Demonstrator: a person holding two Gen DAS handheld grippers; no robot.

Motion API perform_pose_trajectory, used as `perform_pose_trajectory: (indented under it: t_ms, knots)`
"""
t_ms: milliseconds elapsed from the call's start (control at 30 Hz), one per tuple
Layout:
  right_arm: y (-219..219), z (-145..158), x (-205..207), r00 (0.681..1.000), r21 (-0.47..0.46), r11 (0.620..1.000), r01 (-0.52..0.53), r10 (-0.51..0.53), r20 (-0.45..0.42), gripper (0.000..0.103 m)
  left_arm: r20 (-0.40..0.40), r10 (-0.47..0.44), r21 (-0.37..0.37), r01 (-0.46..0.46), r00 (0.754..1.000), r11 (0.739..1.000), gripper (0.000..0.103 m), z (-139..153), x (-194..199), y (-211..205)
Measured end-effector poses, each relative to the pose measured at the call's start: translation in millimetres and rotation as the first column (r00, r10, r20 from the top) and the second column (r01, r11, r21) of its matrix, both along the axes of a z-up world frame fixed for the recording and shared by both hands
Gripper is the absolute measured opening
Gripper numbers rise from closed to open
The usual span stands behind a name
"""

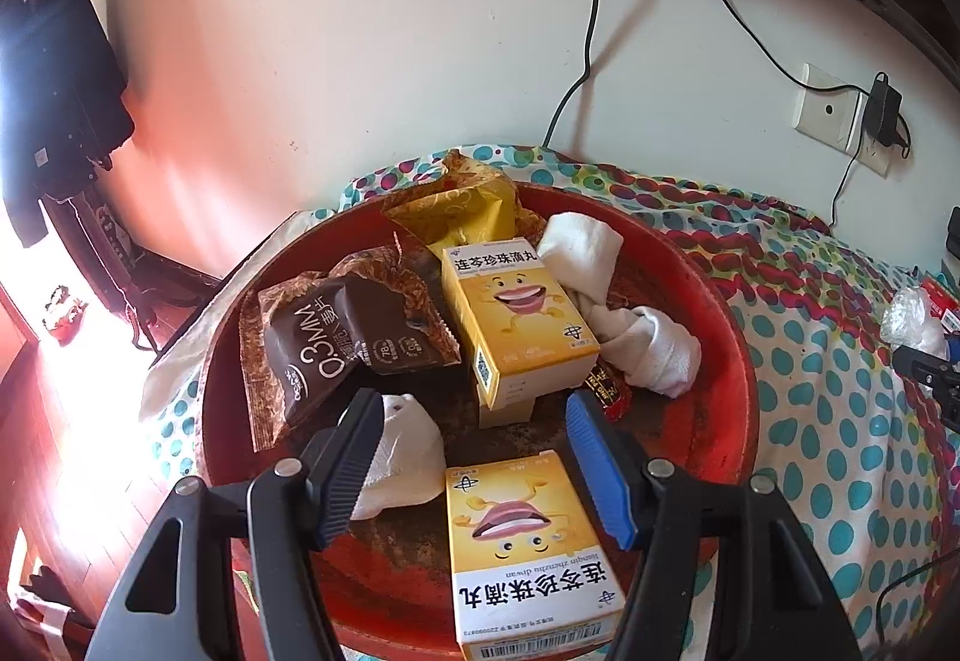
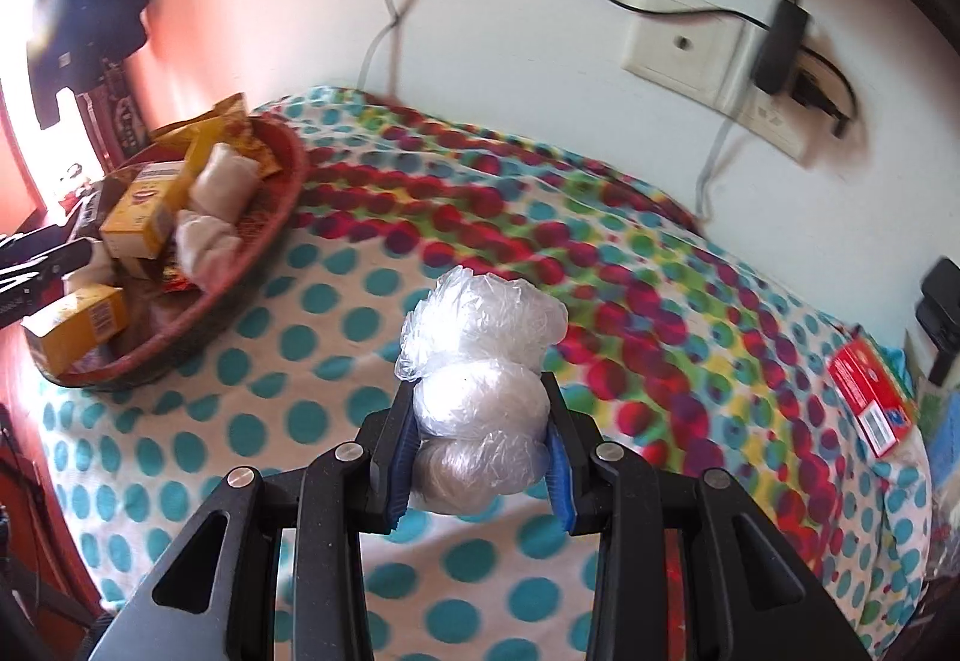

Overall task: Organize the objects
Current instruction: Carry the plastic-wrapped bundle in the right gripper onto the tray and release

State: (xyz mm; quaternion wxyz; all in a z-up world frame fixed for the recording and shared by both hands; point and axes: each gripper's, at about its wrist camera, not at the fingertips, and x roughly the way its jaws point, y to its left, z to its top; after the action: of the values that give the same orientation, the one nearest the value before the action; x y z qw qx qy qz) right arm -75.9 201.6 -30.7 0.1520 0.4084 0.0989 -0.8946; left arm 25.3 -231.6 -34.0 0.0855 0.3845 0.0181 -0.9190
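Hovering over the red bowl (image 1: 729,355), the left gripper (image 1: 474,421) is standing with its jaws wide apart and nothing between them; a yellow box (image 1: 528,547) is lying just below and between the fingers, untouched. The bowl is sitting at the left end of the dotted cloth (image 2: 600,253), its far rim near the wall (image 1: 372,60) and its left rim reaching past the cloth's edge. Inside it are lying a second box (image 1: 516,325), a brown packet (image 1: 342,343), a yellow packet (image 1: 462,205) and white rolled socks (image 1: 600,295), leaving only a bare strip of floor along the right side.

Clamping a bag (image 2: 480,379) of clear plastic, the right gripper (image 2: 480,421) is holding it above the cloth, well apart from the bowl's rim (image 2: 282,217). Open cloth is stretching between bag and bowl. A red box (image 2: 870,397) is lying near the cloth's right edge.
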Motion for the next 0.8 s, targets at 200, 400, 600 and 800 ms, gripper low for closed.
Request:
perform_pose_trajectory:
  t_ms: [200, 400, 600, 800]
  knots:
    - [150, 5, -12, 0.996, -0.002, 0.996, -0.091, 0.091, -0.011, 0.034, 0.003, 0.031, 0.009, -0.031, 1.000, 0.999, 0.065, 2, 1, -9]
    - [277, 3, -57, 0.986, -0.039, 0.986, -0.164, 0.164, -0.014, 0.034, -0.011, 0.061, 0.023, -0.061, 0.998, 0.998, 0.069, 8, 4, -20]
    - [380, -4, -117, 0.969, -0.084, 0.965, -0.249, 0.248, -0.017, 0.034, -0.039, 0.084, 0.046, -0.082, 0.996, 0.996, 0.071, 17, 11, -34]
    - [454, -38, -181, 0.954, -0.090, 0.950, -0.298, 0.299, 0.002, 0.034, -0.046, 0.133, 0.026, -0.132, 0.990, 0.991, 0.079, 23, 15, -49]
